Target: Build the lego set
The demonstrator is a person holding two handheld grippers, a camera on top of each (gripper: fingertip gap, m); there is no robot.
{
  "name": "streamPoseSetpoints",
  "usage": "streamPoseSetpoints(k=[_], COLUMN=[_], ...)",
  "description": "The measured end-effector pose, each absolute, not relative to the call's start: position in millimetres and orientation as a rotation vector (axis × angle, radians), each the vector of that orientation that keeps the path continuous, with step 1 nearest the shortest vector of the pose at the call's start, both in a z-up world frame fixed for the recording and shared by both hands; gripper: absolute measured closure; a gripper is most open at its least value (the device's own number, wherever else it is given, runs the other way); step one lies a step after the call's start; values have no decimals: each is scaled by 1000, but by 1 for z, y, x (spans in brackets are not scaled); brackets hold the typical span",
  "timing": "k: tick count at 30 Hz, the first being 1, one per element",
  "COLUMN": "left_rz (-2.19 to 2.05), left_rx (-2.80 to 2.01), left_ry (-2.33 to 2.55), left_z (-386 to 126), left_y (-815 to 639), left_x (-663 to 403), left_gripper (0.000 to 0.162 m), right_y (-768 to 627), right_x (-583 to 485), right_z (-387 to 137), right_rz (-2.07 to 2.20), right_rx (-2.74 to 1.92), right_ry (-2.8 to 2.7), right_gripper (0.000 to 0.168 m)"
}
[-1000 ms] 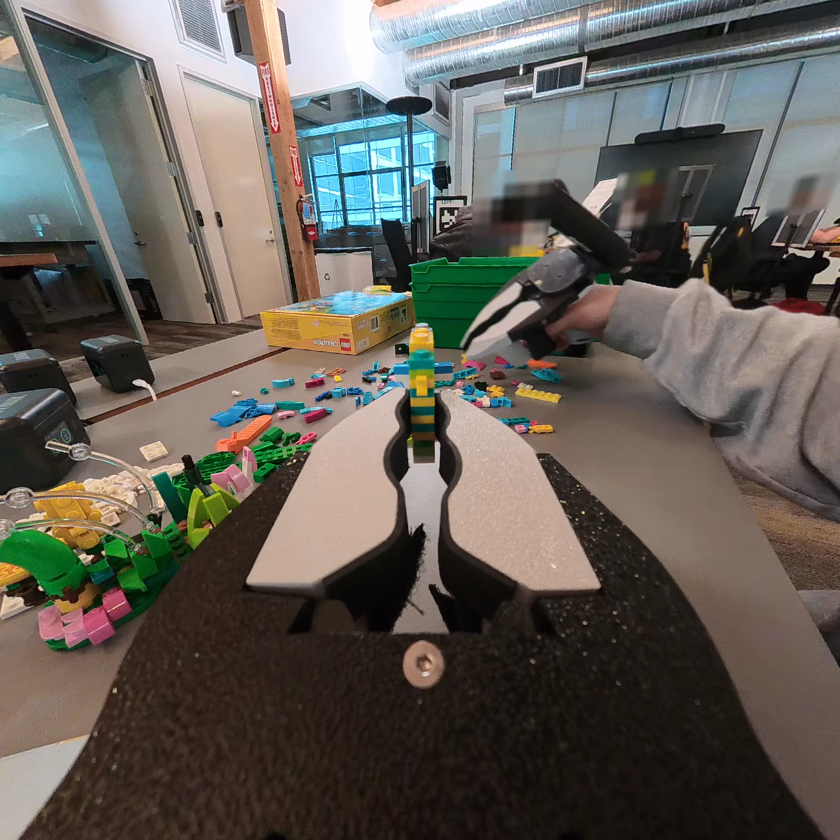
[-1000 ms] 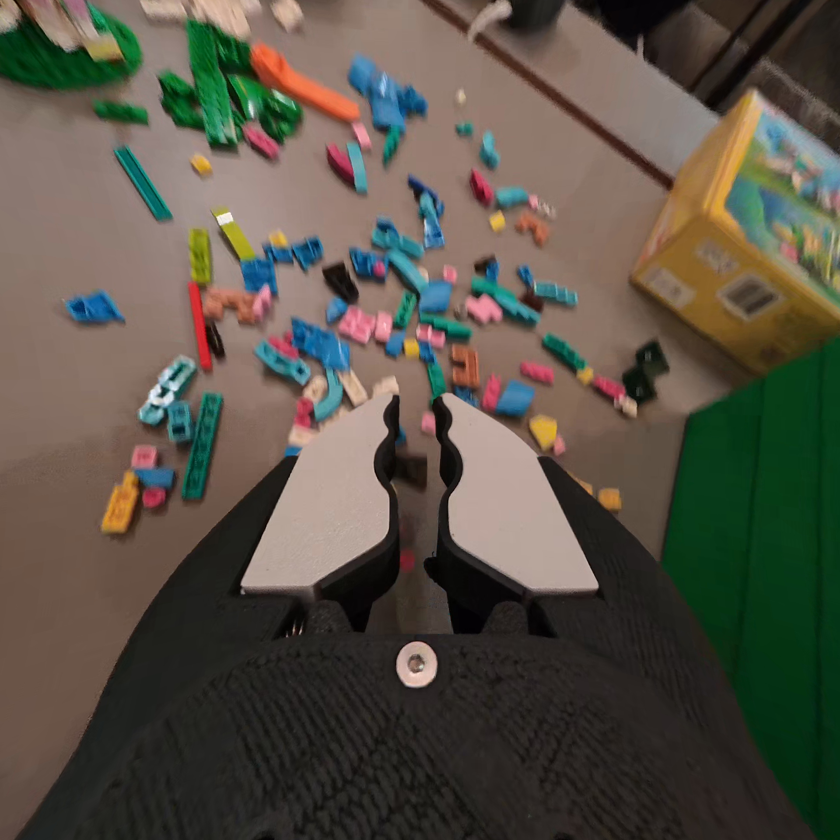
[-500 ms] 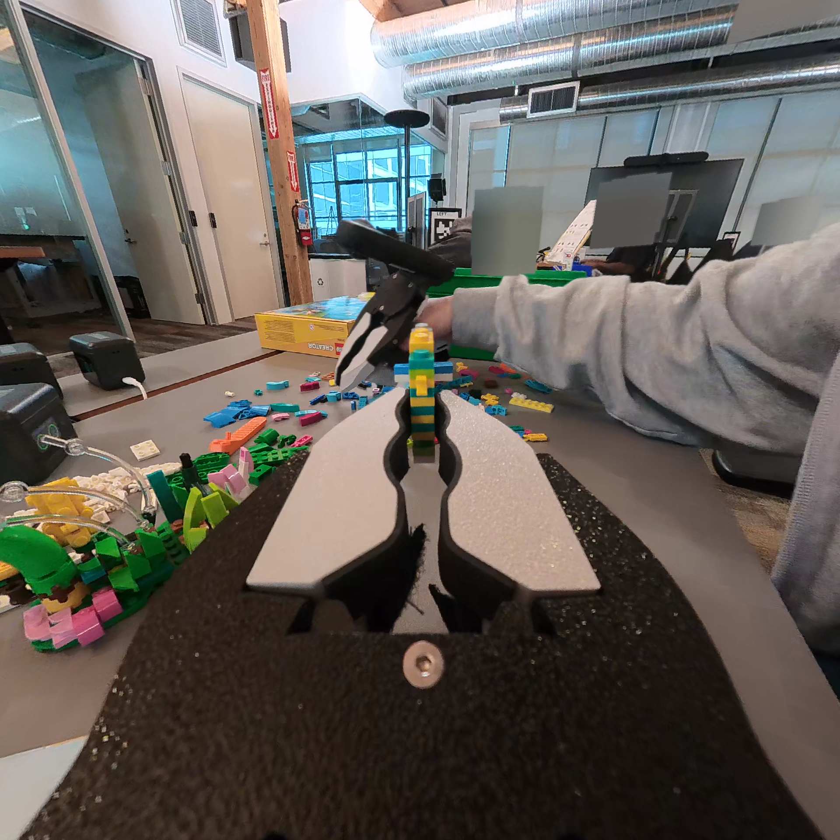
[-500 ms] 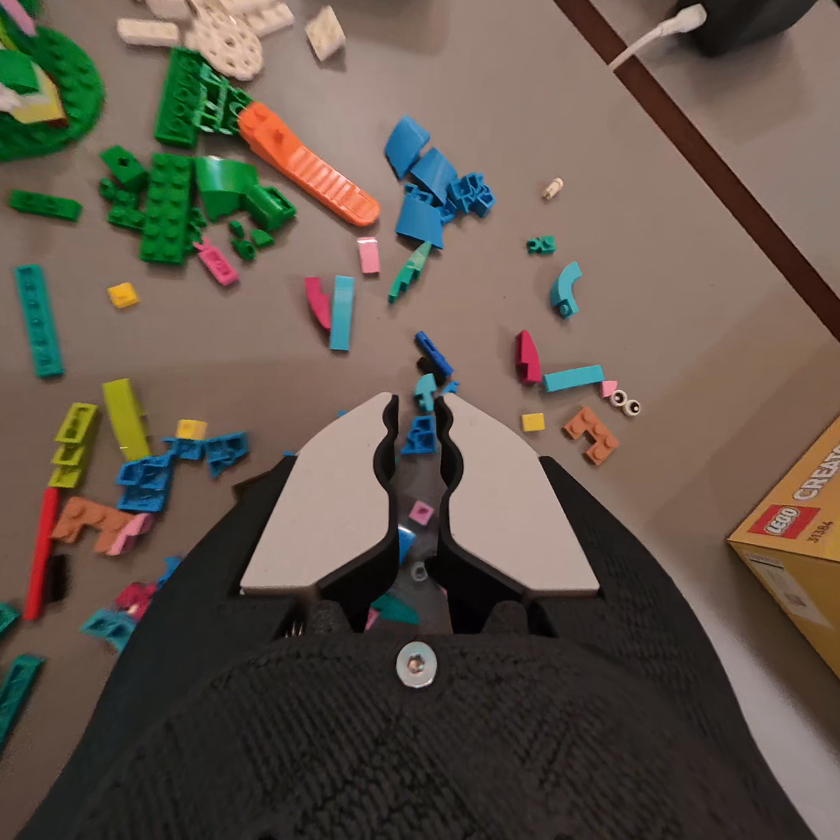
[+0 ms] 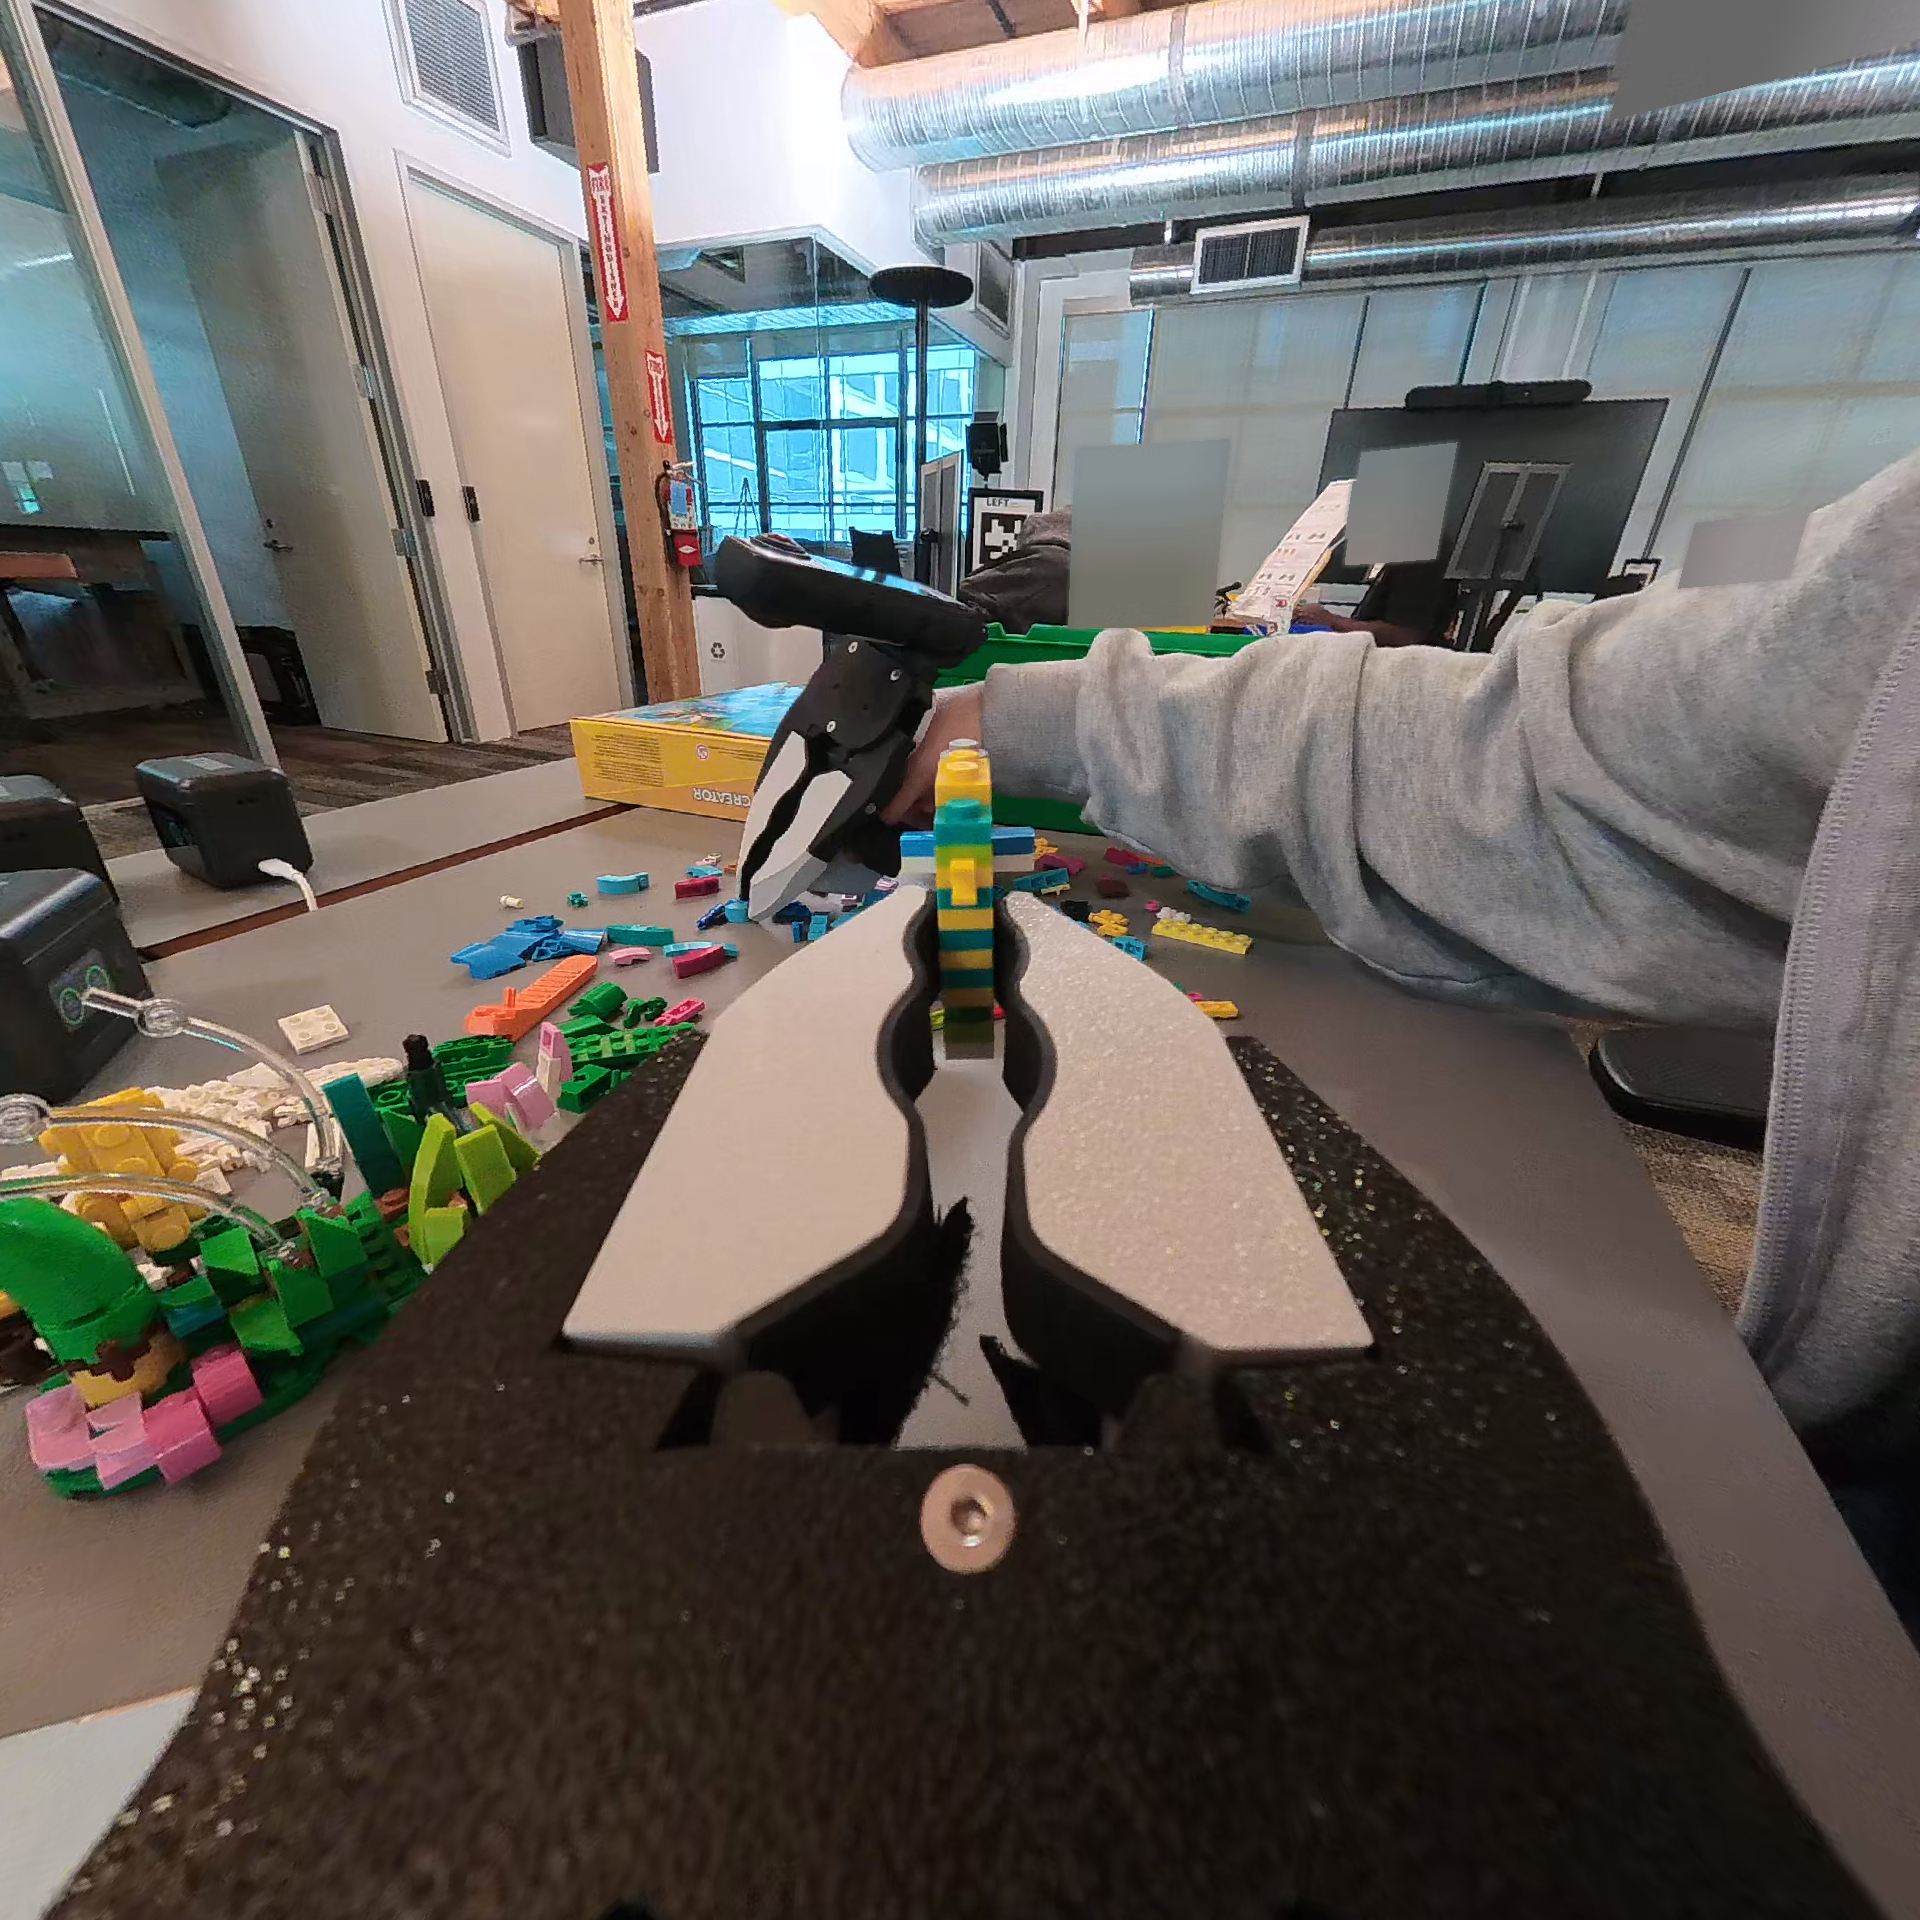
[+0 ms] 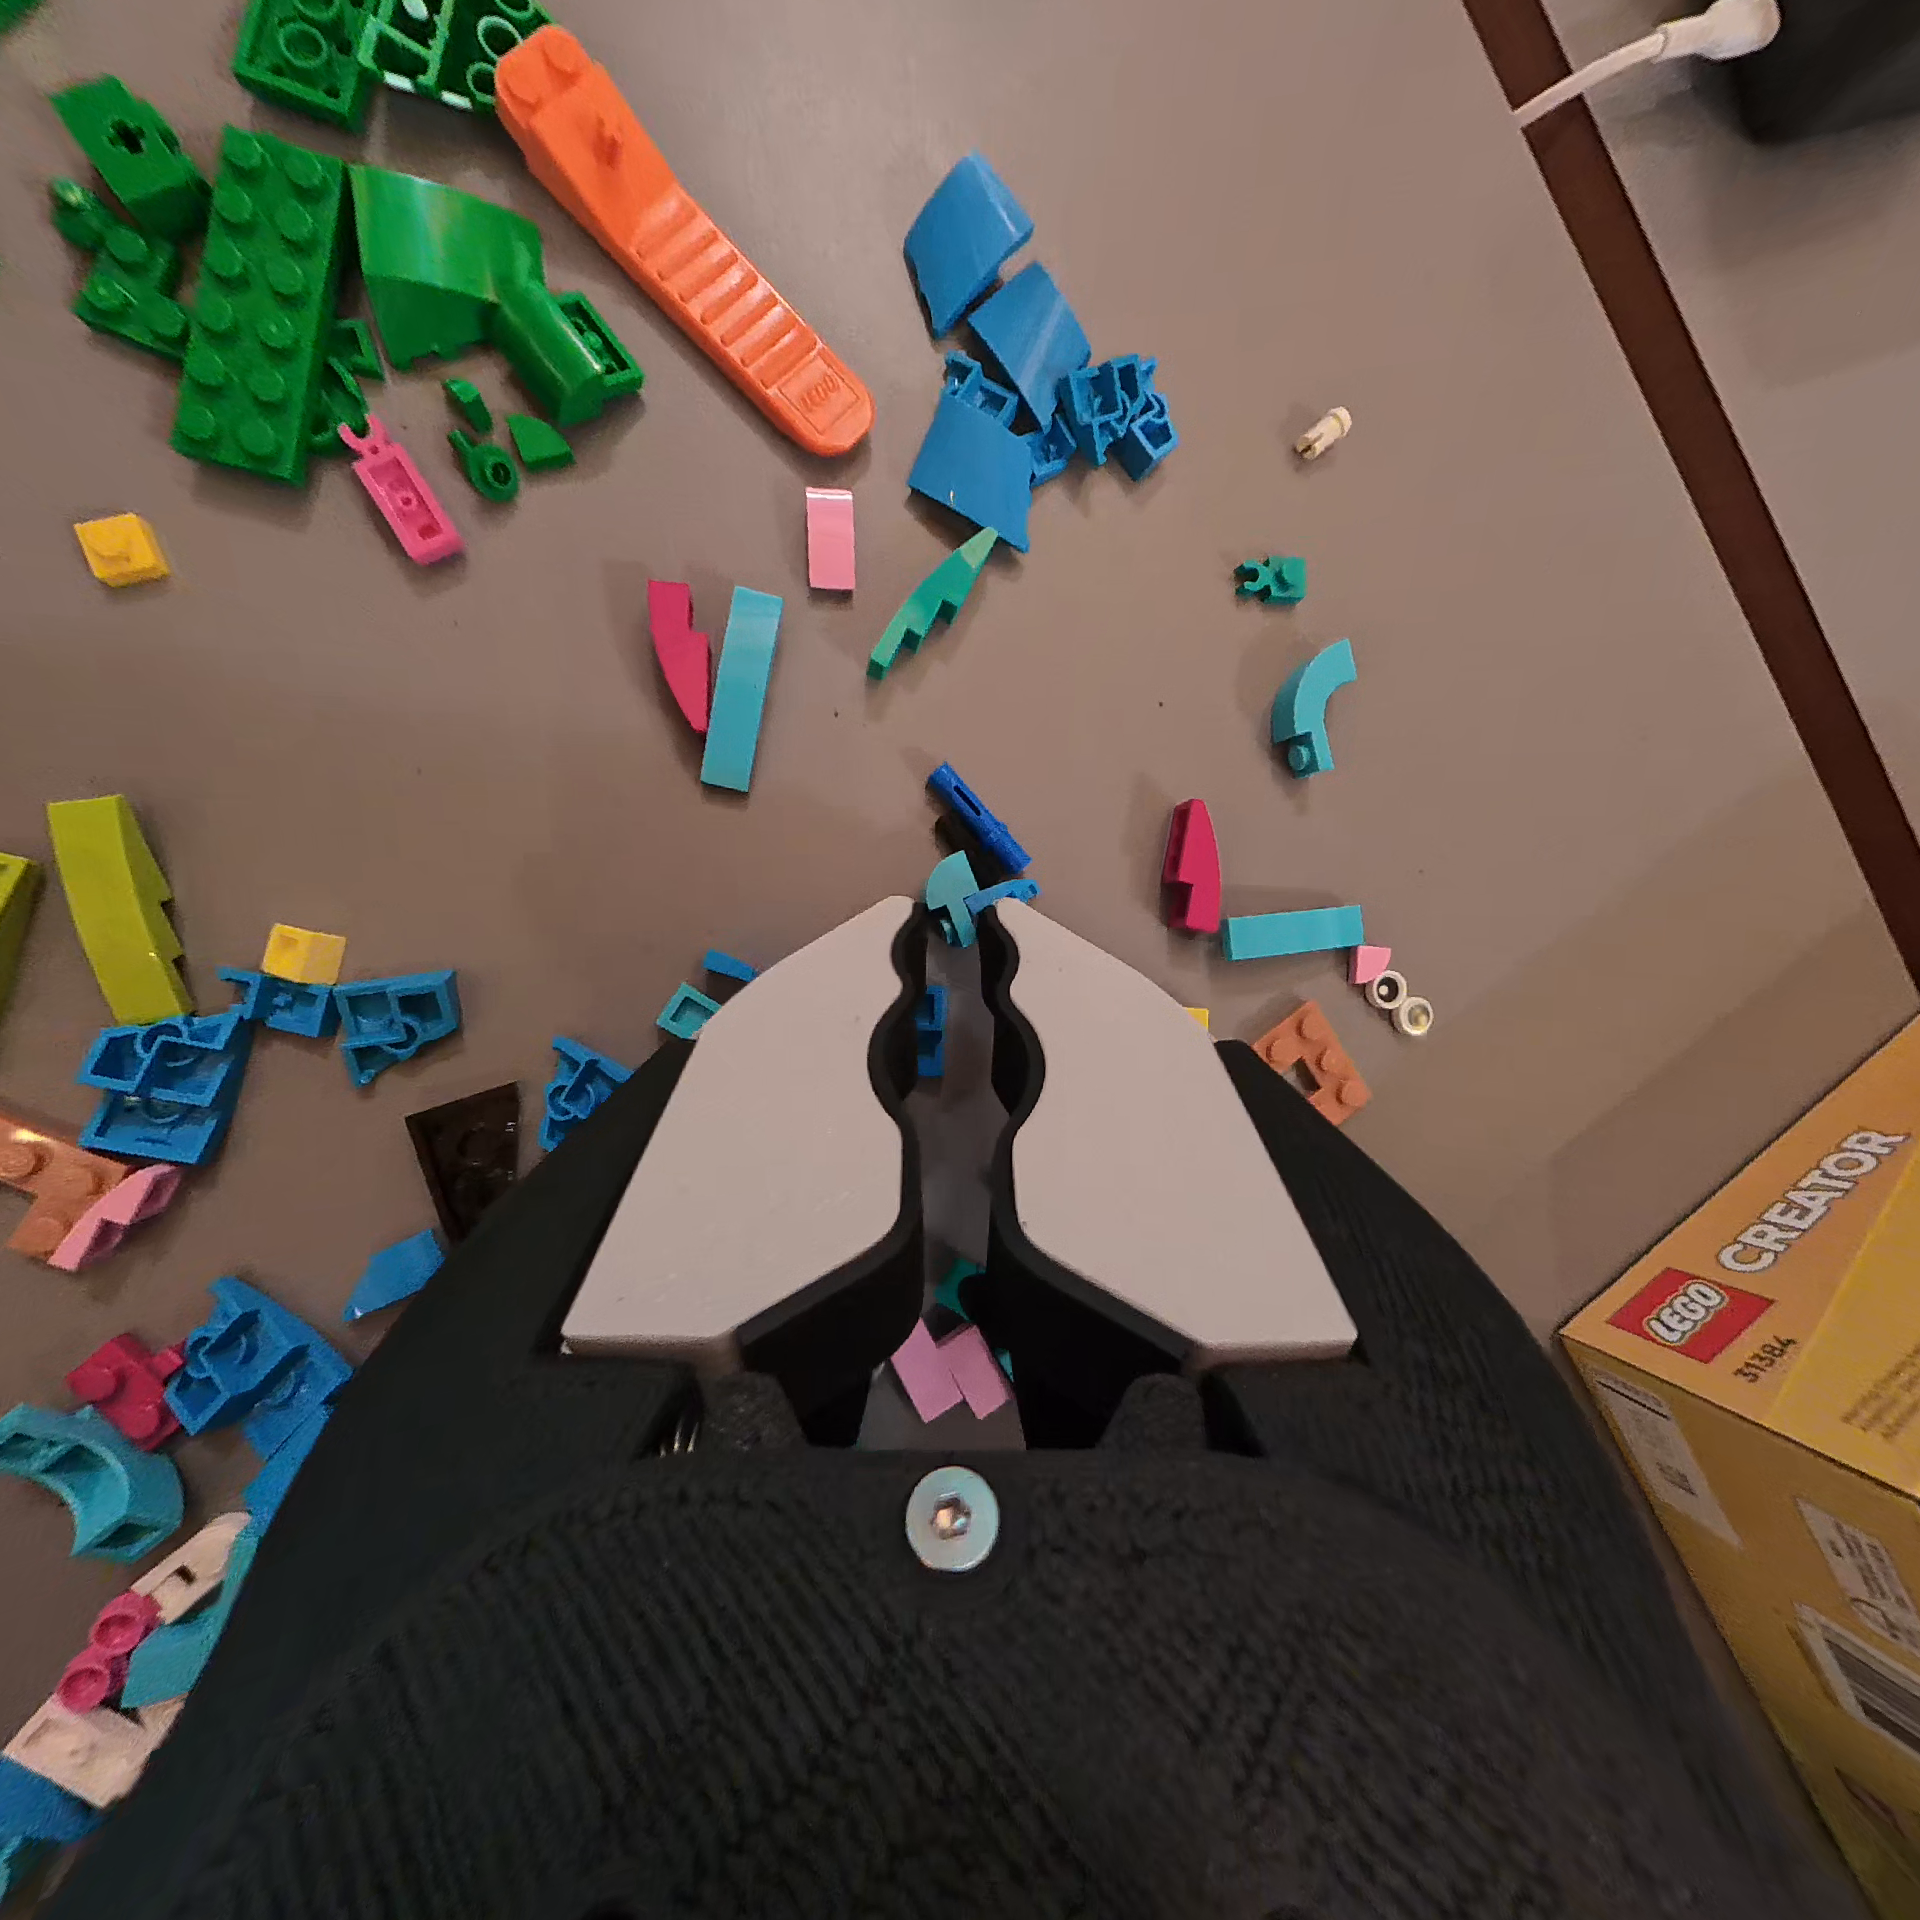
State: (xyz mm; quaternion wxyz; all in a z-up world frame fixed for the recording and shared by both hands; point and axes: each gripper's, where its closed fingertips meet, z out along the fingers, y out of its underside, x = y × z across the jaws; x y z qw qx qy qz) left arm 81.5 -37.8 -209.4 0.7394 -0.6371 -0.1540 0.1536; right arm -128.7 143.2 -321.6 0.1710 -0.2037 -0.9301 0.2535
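Glossy plastic bricks (image 6: 1024, 343) lie on a matt grey table (image 6: 1351, 229) (yellow cardboard box (image 6: 1787, 1382) beside).

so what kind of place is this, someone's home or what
Most likely an open-plan office or lab, not a home: exposed ceiling ducts, glass-walled rooms and a large screen on a stand surround the grey table of loose lego pieces.

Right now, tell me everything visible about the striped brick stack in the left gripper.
The striped brick stack is a narrow, upright column of glossy plastic bricks in alternating yellow, teal and green bands, topped by a yellow studded brick with a small clear stud above it. A short yellow nub juts from its front. The left gripper clamps its lower half between the black inner edges of its fingertips, holding it above the grey table. Nothing else touches it.
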Motion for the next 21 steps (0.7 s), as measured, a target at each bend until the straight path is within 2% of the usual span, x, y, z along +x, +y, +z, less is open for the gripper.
streamPoseSetpoints(k=[12,17,21], left_rz=[330,340,343], left_rx=[-1392,-1393,-1388], left_ry=[-346,-342,-347], left_z=[-209,-209,-208], left_y=[-38,-38,-39], left_x=[80,81,80], left_gripper=[154,154,154], right_y=[126,73,38], right_x=[-100,-29,30], right_z=[-299,-284,-294], right_rz=[826,1100,1052], right_rx=[-387,-108,150], right_ry=[-2623,-2792,-2912], right_gripper=[160,160,161])
